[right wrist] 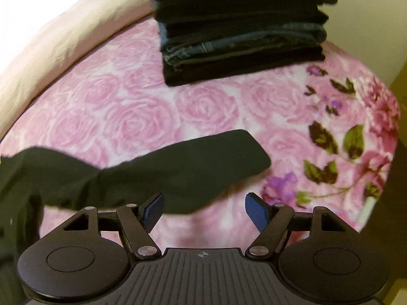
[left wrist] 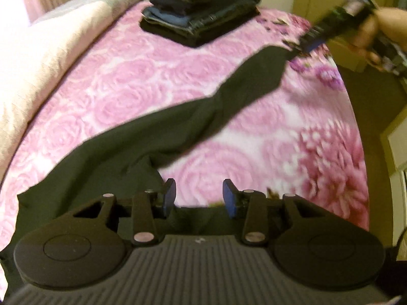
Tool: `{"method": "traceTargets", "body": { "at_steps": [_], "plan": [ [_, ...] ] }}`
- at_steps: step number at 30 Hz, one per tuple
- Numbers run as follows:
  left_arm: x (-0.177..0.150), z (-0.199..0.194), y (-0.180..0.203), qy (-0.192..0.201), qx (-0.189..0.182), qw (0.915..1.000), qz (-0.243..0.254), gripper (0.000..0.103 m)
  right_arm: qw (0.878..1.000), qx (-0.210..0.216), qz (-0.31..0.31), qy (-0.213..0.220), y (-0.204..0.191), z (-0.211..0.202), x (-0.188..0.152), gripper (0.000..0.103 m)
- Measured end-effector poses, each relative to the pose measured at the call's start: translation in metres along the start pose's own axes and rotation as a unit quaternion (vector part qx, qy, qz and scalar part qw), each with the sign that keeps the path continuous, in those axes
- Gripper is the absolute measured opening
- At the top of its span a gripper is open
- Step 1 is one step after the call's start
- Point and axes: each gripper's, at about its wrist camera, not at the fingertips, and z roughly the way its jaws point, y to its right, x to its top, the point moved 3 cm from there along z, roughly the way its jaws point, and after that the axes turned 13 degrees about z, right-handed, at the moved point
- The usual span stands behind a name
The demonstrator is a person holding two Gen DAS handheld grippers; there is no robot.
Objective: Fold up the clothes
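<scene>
A dark, almost black garment of soft fabric [left wrist: 142, 137] lay stretched across the bed's pink rose-patterned blanket [left wrist: 106, 86], its long sleeve [right wrist: 193, 162] reaching out toward the flowered edge of the blanket. The left gripper [left wrist: 199, 198], black with blue pads, had its fingers spread apart with nothing between them; it sat over the bunched body of the garment, and the cloth ran beneath its left finger. The right gripper [right wrist: 202, 212] was likewise spread wide and empty, poised just short of the sleeve's end, the sleeve lying beyond its left finger. In the left wrist view the right gripper appeared near the tip of the sleeve, blurred, held by a person's hand [left wrist: 374, 33]; whether it touched the cloth there could not be told. At the far side of the bed stood a tall stack of folded clothes [right wrist: 241, 33], dark items above blue denim. A pale cream pillow [left wrist: 38, 71] lay along the left side of the bed.
</scene>
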Motion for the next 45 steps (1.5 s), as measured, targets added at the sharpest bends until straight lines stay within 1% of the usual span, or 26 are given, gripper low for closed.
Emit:
{"method": "traceTargets", "body": {
  "at_steps": [4, 9, 12, 15, 17, 18, 19, 20, 22, 23, 25, 26, 27, 28, 29, 30, 31, 33, 35, 37, 39, 41, 42, 43, 44, 45],
  "plan": [
    [0.021, 0.009, 0.000, 0.009, -0.017, 0.9995, -0.025, 0.045, 0.999, 0.012, -0.037, -0.015, 0.004, -0.010, 0.009, 0.073],
    [0.060, 0.043, -0.001, 0.001, -0.047, 0.9985, -0.028, 0.046, 0.994, 0.040, -0.092, -0.042, 0.012, 0.020, 0.046, 0.073],
    [0.084, 0.078, -0.004, -0.015, -0.046, 0.9986, -0.020, 0.046, 0.986, 0.071, -0.124, -0.082, 0.020, 0.058, 0.070, 0.073],
    [0.096, 0.089, -0.004, -0.021, -0.029, 0.9992, -0.018, 0.045, 0.975, 0.094, -0.145, -0.142, 0.031, 0.100, 0.085, 0.073],
    [0.102, 0.094, -0.004, -0.024, -0.016, 0.9994, -0.016, 0.039, 0.965, 0.110, -0.155, -0.183, 0.039, 0.123, 0.091, 0.073],
    [0.106, 0.096, -0.004, -0.026, -0.010, 0.9995, -0.015, 0.024, 0.960, 0.118, -0.162, -0.195, 0.042, 0.128, 0.091, 0.053],
    [0.109, 0.099, -0.004, -0.027, -0.004, 0.9995, -0.015, 0.015, 0.956, 0.125, -0.171, -0.202, 0.044, 0.129, 0.091, 0.023],
    [0.113, 0.101, -0.004, -0.029, 0.003, 0.9995, -0.014, 0.008, 0.953, 0.133, -0.175, -0.206, 0.046, 0.129, 0.092, 0.014],
    [0.119, 0.106, -0.004, -0.032, 0.015, 0.9993, -0.012, 0.005, 0.950, 0.152, -0.182, -0.204, 0.050, 0.122, 0.096, 0.007],
    [0.123, 0.108, -0.004, -0.034, 0.022, 0.9991, -0.012, 0.005, 0.949, 0.161, -0.195, -0.187, 0.050, 0.113, 0.099, 0.006],
    [0.130, 0.113, -0.003, -0.037, 0.034, 0.9987, -0.010, 0.005, 0.948, 0.180, -0.242, -0.102, 0.044, 0.082, 0.115, 0.006],
    [0.135, 0.107, -0.003, -0.026, 0.053, 0.9982, -0.012, 0.005, 0.941, 0.196, -0.271, -0.043, 0.040, 0.061, 0.123, 0.006],
    [0.136, 0.102, 0.001, -0.022, 0.055, 0.9981, -0.013, 0.006, 0.929, 0.216, -0.300, 0.018, 0.038, 0.038, 0.130, 0.006],
    [0.136, 0.101, 0.008, -0.026, 0.045, 0.9985, -0.014, 0.006, 0.913, 0.235, -0.327, 0.071, 0.036, 0.016, 0.136, 0.007],
    [0.136, 0.101, 0.015, -0.030, 0.035, 0.9988, -0.015, 0.010, 0.901, 0.246, -0.342, 0.101, 0.038, 0.001, 0.138, 0.007],
    [0.136, 0.100, 0.021, -0.033, 0.024, 0.9990, -0.016, 0.019, 0.897, 0.252, -0.345, 0.112, 0.042, -0.007, 0.138, 0.007],
    [0.136, 0.099, 0.028, -0.037, 0.014, 0.9991, -0.017, 0.025, 0.898, 0.252, -0.345, 0.108, 0.049, -0.008, 0.136, 0.007],
    [0.130, 0.107, 0.049, -0.058, -0.018, 0.9981, -0.001, 0.026, 0.917, 0.202, -0.341, 0.052, 0.072, 0.015, 0.120, 0.007],
    [0.125, 0.112, 0.066, -0.069, -0.036, 0.9969, 0.010, 0.025, 0.939, 0.149, -0.309, -0.009, 0.100, 0.039, 0.106, 0.007],
    [0.129, 0.120, 0.066, -0.067, -0.029, 0.9972, 0.016, 0.025, 0.956, 0.116, -0.263, -0.049, 0.127, 0.051, 0.094, 0.007],
    [0.134, 0.128, 0.063, -0.064, -0.018, 0.9976, 0.021, 0.026, 0.962, 0.115, -0.241, -0.059, 0.137, 0.050, 0.085, 0.007],
    [0.138, 0.137, 0.060, -0.060, -0.006, 0.9978, 0.026, 0.029, 0.962, 0.124, -0.236, -0.061, 0.133, 0.047, 0.080, 0.008],
    [0.141, 0.141, 0.058, -0.058, -0.001, 0.9979, 0.029, 0.030, 0.961, 0.132, -0.235, -0.059, 0.128, 0.048, 0.079, 0.021],
    [0.143, 0.145, 0.057, -0.056, 0.005, 0.9979, 0.031, 0.031, 0.961, 0.141, -0.232, -0.052, 0.120, 0.049, 0.079, 0.056],
    [0.146, 0.149, 0.055, -0.054, 0.011, 0.9979, 0.034, 0.032, 0.961, 0.152, -0.228, -0.043, 0.112, 0.050, 0.081, 0.070],
    [0.148, 0.153, 0.054, -0.053, 0.016, 0.9978, 0.037, 0.033, 0.961, 0.163, -0.221, -0.036, 0.102, 0.052, 0.085, 0.073]
  ]
}}
